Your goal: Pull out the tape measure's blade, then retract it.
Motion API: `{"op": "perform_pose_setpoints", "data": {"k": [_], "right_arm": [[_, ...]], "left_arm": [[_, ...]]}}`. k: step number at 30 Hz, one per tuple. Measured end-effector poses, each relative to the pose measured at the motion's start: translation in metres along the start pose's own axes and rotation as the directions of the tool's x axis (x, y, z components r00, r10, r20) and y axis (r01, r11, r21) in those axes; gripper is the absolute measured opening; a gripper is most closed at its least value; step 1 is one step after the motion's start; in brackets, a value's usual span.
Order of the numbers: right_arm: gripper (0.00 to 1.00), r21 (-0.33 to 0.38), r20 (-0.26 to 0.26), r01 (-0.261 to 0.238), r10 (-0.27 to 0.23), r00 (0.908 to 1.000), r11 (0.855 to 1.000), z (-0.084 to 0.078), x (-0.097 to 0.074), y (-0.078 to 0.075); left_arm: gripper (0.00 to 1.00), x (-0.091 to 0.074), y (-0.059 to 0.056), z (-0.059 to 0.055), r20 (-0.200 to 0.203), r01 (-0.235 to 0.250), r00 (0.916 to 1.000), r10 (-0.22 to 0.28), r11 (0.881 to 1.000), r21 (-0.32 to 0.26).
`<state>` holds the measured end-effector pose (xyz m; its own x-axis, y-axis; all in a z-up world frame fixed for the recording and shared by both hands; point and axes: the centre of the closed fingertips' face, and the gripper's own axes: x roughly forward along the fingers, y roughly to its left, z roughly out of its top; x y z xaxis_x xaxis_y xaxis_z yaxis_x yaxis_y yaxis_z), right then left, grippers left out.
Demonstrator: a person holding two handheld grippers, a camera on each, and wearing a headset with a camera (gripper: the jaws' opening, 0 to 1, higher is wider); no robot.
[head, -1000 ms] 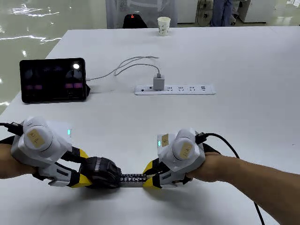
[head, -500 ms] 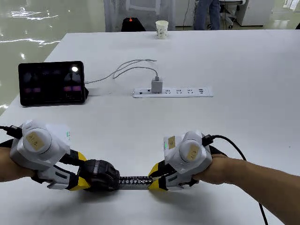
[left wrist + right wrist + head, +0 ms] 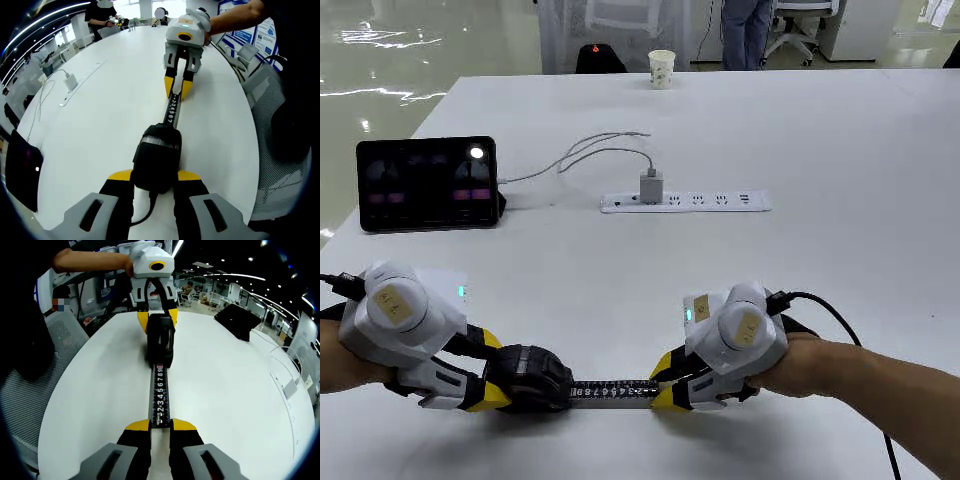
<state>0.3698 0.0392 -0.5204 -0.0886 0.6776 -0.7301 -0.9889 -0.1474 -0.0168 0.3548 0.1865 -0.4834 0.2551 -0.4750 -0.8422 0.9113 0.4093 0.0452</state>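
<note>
At a smooth white table [image 3: 740,260], the left gripper [image 3: 492,368] clamps the chunky, rounded black case of the tape measure [image 3: 532,377]. The right gripper [image 3: 663,382] pinches the end of its flat, dark blade [image 3: 615,388] (white numerals to nine), which lies straight between the yellow-tipped jaws.

Dark tablet [image 3: 427,183], power strip [image 3: 685,202] with charger [image 3: 651,186], paper cup [image 3: 661,69], white table [image 3: 820,150]

Head view high, facing forward and down over the table [image 3: 840,130], each gripper view low, close along its jaws, facing the other, all sharing the tape measure [image 3: 530,377] and blade [image 3: 615,388].
</note>
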Motion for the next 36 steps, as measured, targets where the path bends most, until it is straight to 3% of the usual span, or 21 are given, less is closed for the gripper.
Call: {"op": "perform_pose_setpoints", "data": {"k": [36], "right_arm": [[0.09, 0.015, -0.021, 0.021, -0.021, 0.9996, 1.000, -0.028, -0.027, 0.001]], "left_arm": [[0.25, -0.001, -0.003, 0.002, 0.000, 0.001, 1.0000, -0.001, 1.000, -0.022]]}}
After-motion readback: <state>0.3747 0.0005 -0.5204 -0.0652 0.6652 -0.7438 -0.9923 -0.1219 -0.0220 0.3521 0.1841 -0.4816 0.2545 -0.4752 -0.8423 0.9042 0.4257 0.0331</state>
